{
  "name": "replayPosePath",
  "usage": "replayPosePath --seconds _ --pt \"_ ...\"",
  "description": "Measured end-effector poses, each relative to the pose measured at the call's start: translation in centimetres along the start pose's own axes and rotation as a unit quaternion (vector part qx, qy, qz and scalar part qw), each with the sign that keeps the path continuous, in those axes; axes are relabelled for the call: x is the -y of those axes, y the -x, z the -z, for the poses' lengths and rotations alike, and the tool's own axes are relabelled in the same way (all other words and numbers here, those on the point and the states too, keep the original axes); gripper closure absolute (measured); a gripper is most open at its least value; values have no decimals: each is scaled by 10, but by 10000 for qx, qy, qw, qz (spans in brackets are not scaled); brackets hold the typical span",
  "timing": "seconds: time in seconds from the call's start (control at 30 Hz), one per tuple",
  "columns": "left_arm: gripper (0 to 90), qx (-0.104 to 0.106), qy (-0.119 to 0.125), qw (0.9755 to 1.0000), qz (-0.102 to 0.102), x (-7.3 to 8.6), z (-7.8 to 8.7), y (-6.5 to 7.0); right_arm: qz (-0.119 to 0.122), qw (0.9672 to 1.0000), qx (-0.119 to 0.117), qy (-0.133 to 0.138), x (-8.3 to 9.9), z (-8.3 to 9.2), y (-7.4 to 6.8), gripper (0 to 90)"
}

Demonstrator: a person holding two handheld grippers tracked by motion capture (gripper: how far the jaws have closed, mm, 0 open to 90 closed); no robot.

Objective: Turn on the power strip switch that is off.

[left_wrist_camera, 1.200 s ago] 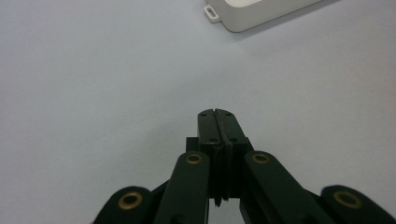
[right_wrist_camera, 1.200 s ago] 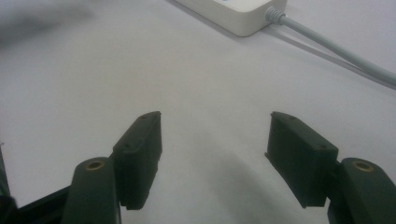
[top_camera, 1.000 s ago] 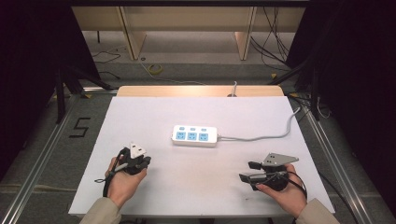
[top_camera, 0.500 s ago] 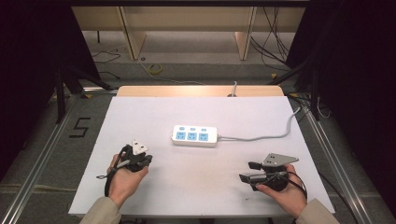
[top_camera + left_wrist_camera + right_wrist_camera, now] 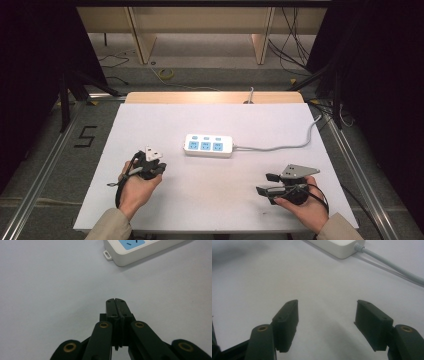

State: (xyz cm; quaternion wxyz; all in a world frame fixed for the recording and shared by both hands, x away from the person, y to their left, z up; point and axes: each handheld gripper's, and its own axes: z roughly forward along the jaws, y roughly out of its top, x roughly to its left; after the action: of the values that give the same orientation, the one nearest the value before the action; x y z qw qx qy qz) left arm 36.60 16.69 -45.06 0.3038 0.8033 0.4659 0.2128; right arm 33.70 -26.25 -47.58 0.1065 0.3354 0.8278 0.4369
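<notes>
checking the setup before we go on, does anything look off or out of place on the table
Nothing stands out. The power strip lies flat mid-table, intact, its cord trailing off the right edge. Nothing is plugged in or spilled.

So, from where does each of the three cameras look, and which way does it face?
High view: above the near edge, facing forward and down on the white table; both hands, left gripper, right gripper.
Left gripper view: along its shut jaws toward the power strip.
Right gripper view: along its open jaws toward the strip's cable end.
All three views share the strip.
</notes>
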Motion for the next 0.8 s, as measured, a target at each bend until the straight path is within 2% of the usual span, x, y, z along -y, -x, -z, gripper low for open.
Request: replayPosePath --seconds 0.47,0.8 --pt "899 49 -9 10000 48 -9 -3 2 -10 10000 -5 -6 0 0 -1 360" --pt "899 75 -70 9999 -2 -15 -8 4 6 10000 -6 2 0 0 -1 360"
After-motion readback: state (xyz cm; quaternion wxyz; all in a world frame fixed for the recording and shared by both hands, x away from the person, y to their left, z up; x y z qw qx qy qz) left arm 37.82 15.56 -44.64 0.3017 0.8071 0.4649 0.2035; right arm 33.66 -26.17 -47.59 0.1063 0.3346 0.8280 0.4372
